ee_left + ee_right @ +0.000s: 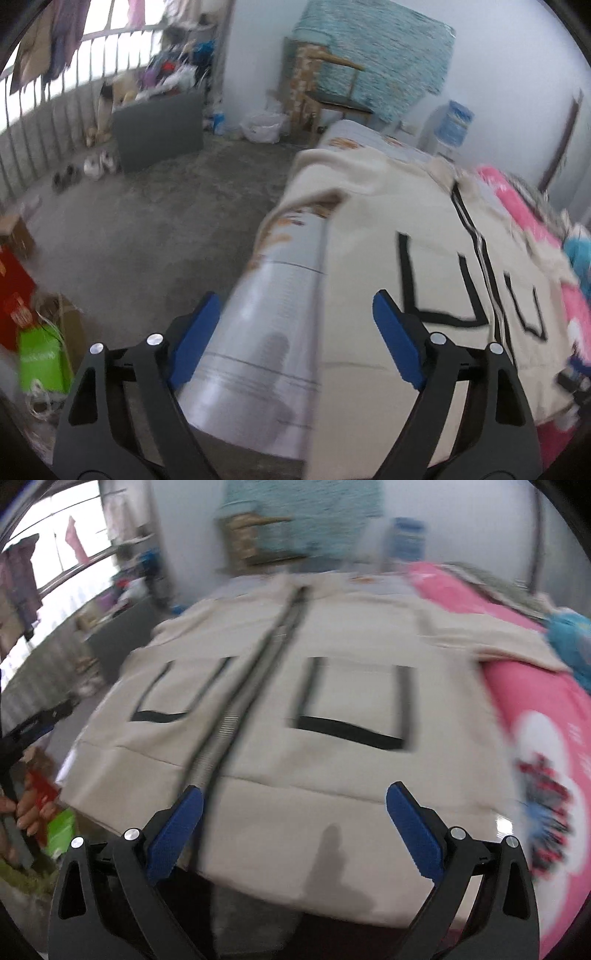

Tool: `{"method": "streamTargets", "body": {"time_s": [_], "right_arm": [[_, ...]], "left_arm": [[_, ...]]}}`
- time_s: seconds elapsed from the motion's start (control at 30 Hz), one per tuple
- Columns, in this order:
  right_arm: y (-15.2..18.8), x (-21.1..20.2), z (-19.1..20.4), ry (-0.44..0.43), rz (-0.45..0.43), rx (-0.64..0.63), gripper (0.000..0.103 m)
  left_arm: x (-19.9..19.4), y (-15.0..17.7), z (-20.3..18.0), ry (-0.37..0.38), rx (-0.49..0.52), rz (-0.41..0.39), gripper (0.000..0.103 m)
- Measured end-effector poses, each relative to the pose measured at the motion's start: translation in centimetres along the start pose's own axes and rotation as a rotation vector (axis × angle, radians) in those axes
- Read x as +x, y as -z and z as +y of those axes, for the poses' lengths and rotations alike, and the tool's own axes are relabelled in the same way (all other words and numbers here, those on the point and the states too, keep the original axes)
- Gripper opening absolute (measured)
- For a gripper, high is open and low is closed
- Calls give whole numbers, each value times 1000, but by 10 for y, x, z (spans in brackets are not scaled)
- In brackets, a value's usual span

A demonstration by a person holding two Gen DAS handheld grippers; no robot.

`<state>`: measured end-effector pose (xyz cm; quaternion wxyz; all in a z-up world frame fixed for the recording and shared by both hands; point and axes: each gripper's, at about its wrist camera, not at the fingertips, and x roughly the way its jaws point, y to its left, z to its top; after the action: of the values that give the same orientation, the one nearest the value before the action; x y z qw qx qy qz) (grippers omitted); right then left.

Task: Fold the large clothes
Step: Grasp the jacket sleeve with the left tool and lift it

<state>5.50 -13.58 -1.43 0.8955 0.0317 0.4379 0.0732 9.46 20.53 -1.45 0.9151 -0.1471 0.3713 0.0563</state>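
Observation:
A cream zip-up jacket (pixel 332 768) lies spread flat, front up, on the bed. Its dark zipper (pixel 236 709) runs down the middle between two black-trimmed pockets. In the left wrist view the jacket (pixel 369 258) covers the right half of the bed, and its left edge lies on the pale grey sheet (pixel 273 295). My left gripper (pixel 295 295) hangs open above that edge with nothing between its blue pads. My right gripper (pixel 295 788) is open over the jacket's near hem, just right of the zipper, and holds nothing.
A pink blanket (pixel 535 709) lies along the bed's right side. Left of the bed is bare concrete floor (pixel 147 240) with a grey box (pixel 159 129), shoes, a red box (pixel 14 291) and a green bag (pixel 37 362). A wooden chair (pixel 332 96) stands beyond the bed.

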Motion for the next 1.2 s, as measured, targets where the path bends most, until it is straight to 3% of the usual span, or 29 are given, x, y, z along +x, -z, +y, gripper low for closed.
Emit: {"method": "streamTargets", "body": {"time_s": [0.13, 0.3, 0.33, 0.4, 0.53, 0.67, 0.73, 0.87, 0.93, 1.1, 1.17, 1.2], "right_arm": [[-15, 35, 30, -32, 36, -52, 97], [-30, 66, 50, -46, 76, -95, 97], [-31, 70, 52, -42, 86, -107, 97], [-34, 81, 59, -34, 109, -130, 97], [-39, 91, 68, -20, 133, -164, 97], [-45, 97, 74, 12, 149, -192, 97], [-48, 98, 75, 23, 150, -195, 97], [-55, 103, 78, 51, 160, -199, 97], [-57, 105, 78, 59, 170, -198, 97], [-61, 101, 79, 101, 162, -216, 97], [-61, 98, 78, 122, 147, -226, 97], [-61, 95, 78, 129, 139, -228, 97]], "left_arm": [[35, -29, 51, 103, -169, 73, 77], [123, -56, 138, 286, -475, 215, 79], [137, -53, 153, 309, -526, 231, 83], [182, -38, 198, 437, -705, 283, 84], [264, 34, 258, 676, -1089, 331, 89], [336, 110, 252, 804, -1317, 352, 92], [368, 142, 229, 920, -1400, 341, 92], [418, 163, 182, 1100, -1508, 313, 93], [437, 165, 158, 1152, -1539, 287, 93], [453, 144, 138, 1094, -1527, 247, 90], [449, 134, 148, 1037, -1509, 237, 62], [448, 129, 156, 1016, -1502, 232, 57]]}}
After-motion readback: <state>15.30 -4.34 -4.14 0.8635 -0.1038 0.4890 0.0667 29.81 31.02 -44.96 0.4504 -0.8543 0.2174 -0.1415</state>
